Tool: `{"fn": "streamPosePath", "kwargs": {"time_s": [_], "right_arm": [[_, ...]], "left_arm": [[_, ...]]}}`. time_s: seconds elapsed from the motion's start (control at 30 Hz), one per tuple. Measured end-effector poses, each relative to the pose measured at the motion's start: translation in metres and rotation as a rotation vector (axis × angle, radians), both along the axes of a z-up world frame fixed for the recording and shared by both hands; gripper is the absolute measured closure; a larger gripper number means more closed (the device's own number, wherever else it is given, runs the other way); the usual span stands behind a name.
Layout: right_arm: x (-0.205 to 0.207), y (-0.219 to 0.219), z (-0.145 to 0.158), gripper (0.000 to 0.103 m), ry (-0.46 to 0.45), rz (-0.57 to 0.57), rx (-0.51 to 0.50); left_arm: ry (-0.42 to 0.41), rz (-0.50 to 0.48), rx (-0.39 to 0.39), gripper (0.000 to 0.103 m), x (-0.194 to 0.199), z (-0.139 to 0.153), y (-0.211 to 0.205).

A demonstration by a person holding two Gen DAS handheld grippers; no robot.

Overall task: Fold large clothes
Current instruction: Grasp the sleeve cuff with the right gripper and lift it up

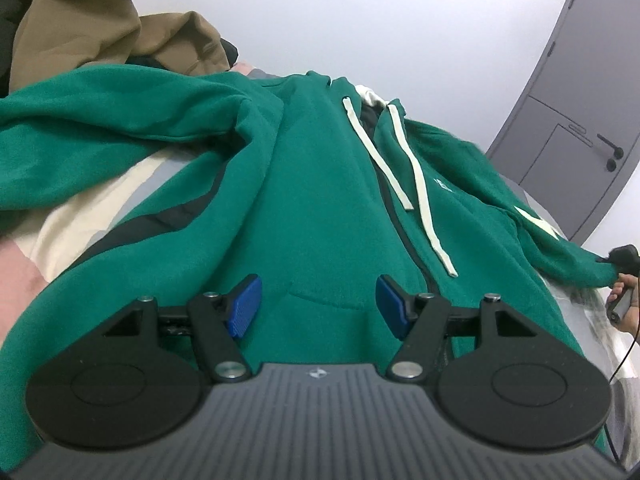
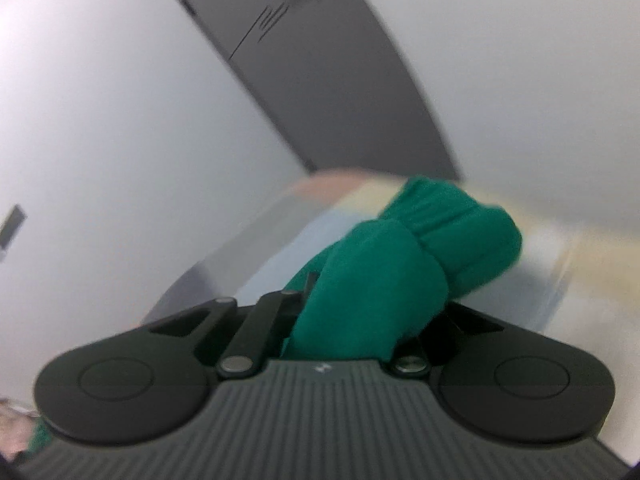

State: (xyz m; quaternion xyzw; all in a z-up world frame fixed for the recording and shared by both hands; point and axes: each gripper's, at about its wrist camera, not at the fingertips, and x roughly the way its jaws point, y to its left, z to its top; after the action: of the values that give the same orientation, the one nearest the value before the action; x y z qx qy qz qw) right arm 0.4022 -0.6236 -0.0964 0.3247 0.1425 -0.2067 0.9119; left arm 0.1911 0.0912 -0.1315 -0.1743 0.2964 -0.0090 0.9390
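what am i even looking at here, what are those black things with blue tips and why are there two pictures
There is no robot here. A person holds a hand-held gripping tool in each hand, and each tool carries a wide-angle camera looking forward along its two fingers. That gives one picture per hand.

The left-hand picture shows the left tool, its blue pads standing apart with nothing between them, above a green zip hoodie spread on a bed. The hoodie has pale drawstrings. Brown clothes are heaped at the far left, and a grey door stands beyond. At the right edge you can see the right tool gripping the end of the hoodie's sleeve.

The right-hand picture, blurred, shows that same grip up close: the sleeve cuff bunched between the closed fingers.
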Motion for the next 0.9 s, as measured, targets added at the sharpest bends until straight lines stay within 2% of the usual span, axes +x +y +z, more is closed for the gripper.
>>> {"fn": "streamPosePath", "kwargs": {"time_s": [0.17,0.33,0.47,0.6,0.8,0.9], "right_arm": [[0.019,-0.049,-0.013,0.094,0.019,-0.03,-0.042],[0.049,-0.063,-0.035,0.093,0.067,-0.012,-0.075],[0.058,-0.062,-0.023,0.094,0.07,-0.011,-0.111],[0.059,-0.04,0.019,0.093,0.041,0.007,-0.222],[0.036,0.031,0.122,0.093,-0.102,0.135,-0.407],[0.015,0.089,0.176,0.093,-0.172,0.22,-0.522]], "left_arm": [[0.016,0.006,0.05,0.034,0.017,-0.006,-0.008],[0.034,0.018,0.106,0.034,0.037,-0.015,-0.017],[0.042,0.027,0.138,0.034,0.047,-0.019,-0.022],[0.04,0.032,0.14,0.034,0.048,-0.019,-0.022],[0.023,0.033,0.077,0.034,0.039,-0.007,-0.015],[0.023,0.03,-0.017,0.034,0.033,0.001,-0.003]]}}
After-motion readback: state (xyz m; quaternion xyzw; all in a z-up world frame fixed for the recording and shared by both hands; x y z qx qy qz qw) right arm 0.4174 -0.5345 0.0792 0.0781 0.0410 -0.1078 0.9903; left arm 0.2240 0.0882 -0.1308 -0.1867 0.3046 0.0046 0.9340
